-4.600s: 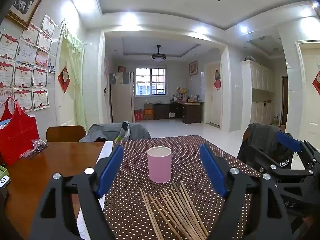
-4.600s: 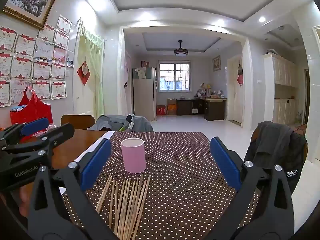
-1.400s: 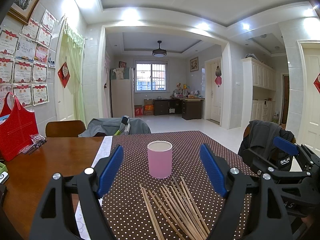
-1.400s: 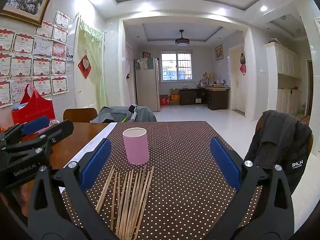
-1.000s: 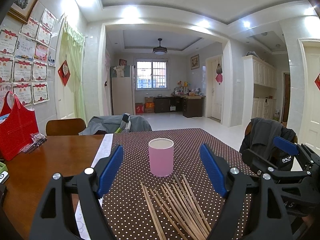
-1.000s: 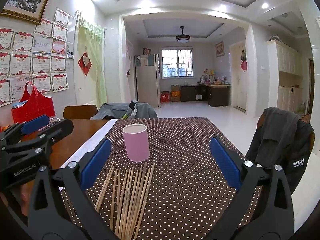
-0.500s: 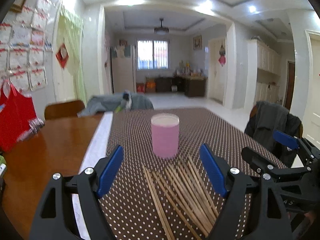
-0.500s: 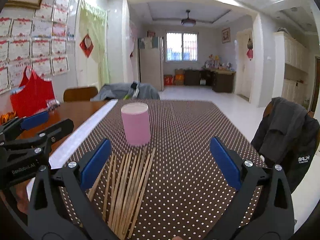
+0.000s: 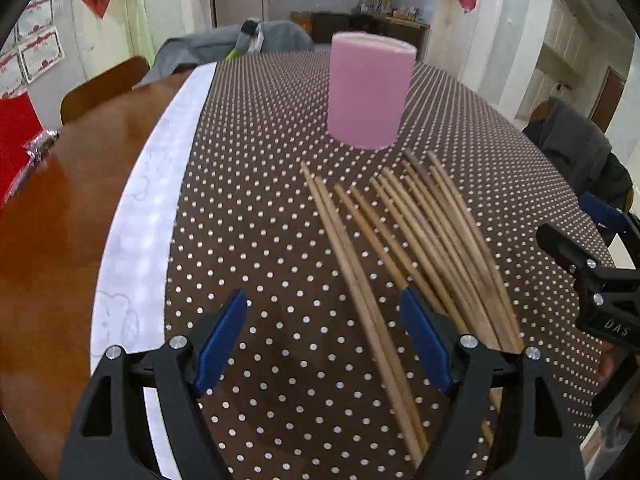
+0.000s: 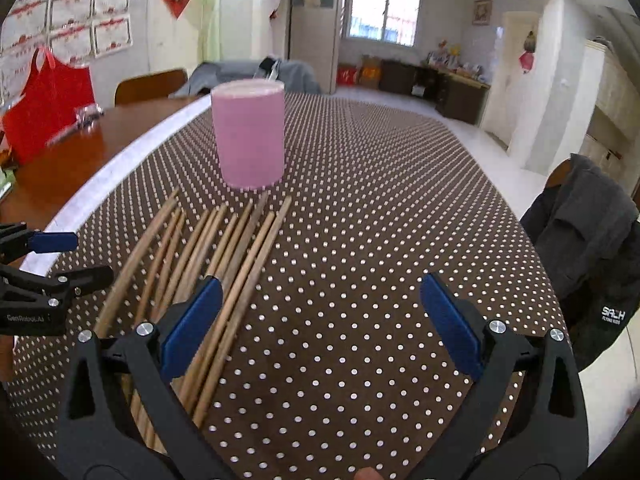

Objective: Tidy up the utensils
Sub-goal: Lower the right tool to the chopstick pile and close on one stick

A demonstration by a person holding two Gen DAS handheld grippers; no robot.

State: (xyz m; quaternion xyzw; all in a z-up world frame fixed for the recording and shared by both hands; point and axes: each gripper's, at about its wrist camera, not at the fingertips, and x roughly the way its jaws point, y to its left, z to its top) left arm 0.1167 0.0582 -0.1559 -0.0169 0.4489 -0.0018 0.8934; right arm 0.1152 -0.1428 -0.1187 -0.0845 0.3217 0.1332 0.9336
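A pink cylindrical cup (image 9: 368, 92) (image 10: 249, 134) stands upright on the brown dotted tablecloth (image 9: 260, 220). Several wooden chopsticks (image 9: 400, 248) (image 10: 224, 252) lie fanned out on the cloth just in front of the cup. My left gripper (image 9: 324, 332) is open and tilted down over the near ends of the leftmost chopsticks, which run between its blue pads. My right gripper (image 10: 320, 312) is open over bare cloth to the right of the chopsticks, its left pad above their near ends. Neither holds anything.
A white strip (image 9: 140, 240) edges the cloth, with bare wooden table (image 9: 48, 220) to the left. A red bag (image 10: 44, 108) stands at the far left. A chair with a dark jacket (image 10: 592, 248) is at the right edge.
Both grippers have tilted down and moved forward towards the table. The chopsticks and cup now appear much nearer and larger. Both stay open.
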